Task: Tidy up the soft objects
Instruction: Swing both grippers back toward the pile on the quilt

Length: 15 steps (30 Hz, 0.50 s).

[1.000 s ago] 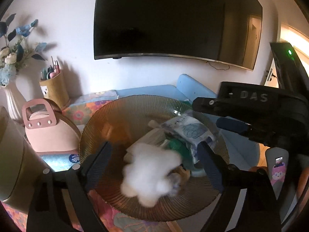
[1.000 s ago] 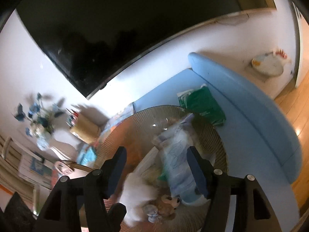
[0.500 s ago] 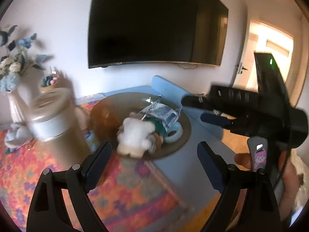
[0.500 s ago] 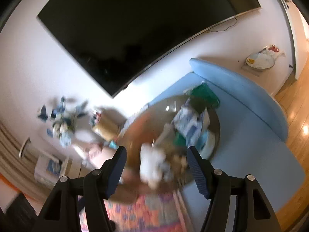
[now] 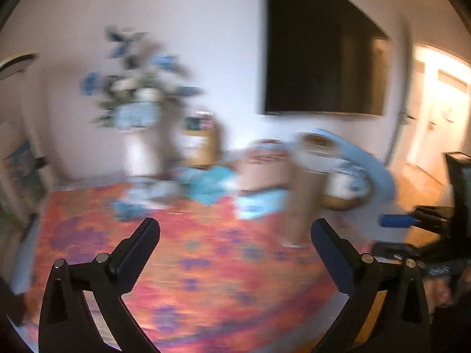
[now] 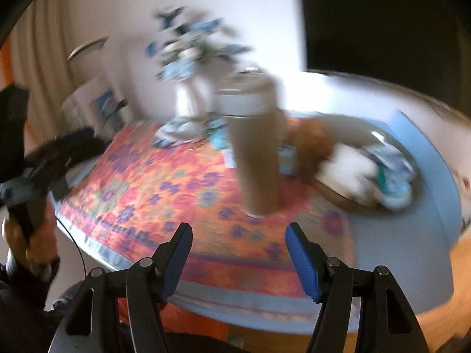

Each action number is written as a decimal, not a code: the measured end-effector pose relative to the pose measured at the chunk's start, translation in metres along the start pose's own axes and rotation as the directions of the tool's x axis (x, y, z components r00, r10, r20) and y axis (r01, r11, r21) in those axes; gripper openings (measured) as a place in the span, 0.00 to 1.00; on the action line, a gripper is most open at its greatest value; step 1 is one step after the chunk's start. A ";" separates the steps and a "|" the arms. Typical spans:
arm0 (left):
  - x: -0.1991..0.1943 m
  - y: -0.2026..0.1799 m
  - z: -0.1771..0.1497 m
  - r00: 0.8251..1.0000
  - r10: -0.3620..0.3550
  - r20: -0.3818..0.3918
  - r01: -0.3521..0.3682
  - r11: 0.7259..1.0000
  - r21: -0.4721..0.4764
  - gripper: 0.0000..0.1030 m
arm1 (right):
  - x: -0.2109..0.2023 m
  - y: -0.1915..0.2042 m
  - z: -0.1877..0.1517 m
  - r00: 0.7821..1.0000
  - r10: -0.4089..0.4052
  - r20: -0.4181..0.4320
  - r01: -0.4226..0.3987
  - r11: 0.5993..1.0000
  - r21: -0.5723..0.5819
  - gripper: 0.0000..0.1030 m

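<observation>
A patterned cloth [image 6: 164,194] covers the table; a ribbed, translucent amber tray [image 6: 347,197] holds a fluffy white plush [image 6: 347,170]; the wall screen [image 5: 323,67] looks glossy.

A tall tan canister [image 6: 259,150] stands on a floral cloth [image 6: 164,194] beyond the open, empty right gripper [image 6: 238,253]; a bowl [image 6: 347,197] of soft toys sits right.

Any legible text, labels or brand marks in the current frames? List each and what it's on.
None can be read; both views are motion-blurred.
Tall tan canister: no legible label.
Tan holder by the vase: a pale patch on its front, too blurred to read.
Right tool as seen from the left wrist view: no marking legible.
Floral tablecloth: pattern only, no words.
</observation>
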State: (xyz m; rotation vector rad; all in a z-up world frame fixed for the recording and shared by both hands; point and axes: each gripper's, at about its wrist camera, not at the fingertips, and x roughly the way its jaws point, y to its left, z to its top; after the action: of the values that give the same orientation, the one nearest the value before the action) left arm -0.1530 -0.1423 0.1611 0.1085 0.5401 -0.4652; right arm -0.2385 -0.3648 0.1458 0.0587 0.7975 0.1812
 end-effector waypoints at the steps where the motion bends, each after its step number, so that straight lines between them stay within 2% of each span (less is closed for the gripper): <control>1: 0.000 0.018 0.001 0.999 0.036 0.001 -0.036 0.999 -0.010 1.00 | 0.010 0.013 0.006 1.000 0.016 -0.013 -0.017 1.000 -0.021 0.62; 2: 0.002 0.038 0.003 0.998 0.069 -0.007 -0.069 0.997 -0.022 1.00 | 0.021 0.027 0.013 0.999 0.036 -0.026 -0.037 0.999 -0.037 0.63; 4: 0.010 0.079 0.007 0.995 0.092 -0.043 -0.094 0.994 -0.056 1.00 | 0.044 0.050 0.025 0.996 0.077 -0.053 -0.080 0.995 -0.055 0.66; 5: 0.016 0.094 0.007 0.994 0.089 -0.062 -0.094 0.993 -0.076 1.00 | 0.059 0.062 0.030 0.994 0.088 -0.072 -0.092 0.994 -0.060 0.74; 8: 0.045 0.135 0.004 0.990 0.062 -0.129 -0.079 0.989 -0.126 1.00 | 0.108 0.090 0.048 0.991 0.056 -0.122 -0.065 0.996 -0.069 0.79; 12: 0.090 0.165 -0.003 0.972 0.099 -0.211 -0.128 0.984 -0.127 0.99 | 0.180 0.097 0.071 0.976 0.009 -0.218 -0.004 1.000 0.021 0.78; 15: 0.120 0.190 -0.009 0.963 0.052 -0.265 -0.101 0.979 -0.174 0.99 | 0.219 0.088 0.081 0.965 0.067 -0.255 -0.031 0.989 0.141 0.79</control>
State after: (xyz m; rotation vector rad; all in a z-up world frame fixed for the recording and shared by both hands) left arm 0.0200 -0.0189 0.0868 0.0099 0.8310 -0.3235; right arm -0.0425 -0.2367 0.0582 0.1868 1.0699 0.1837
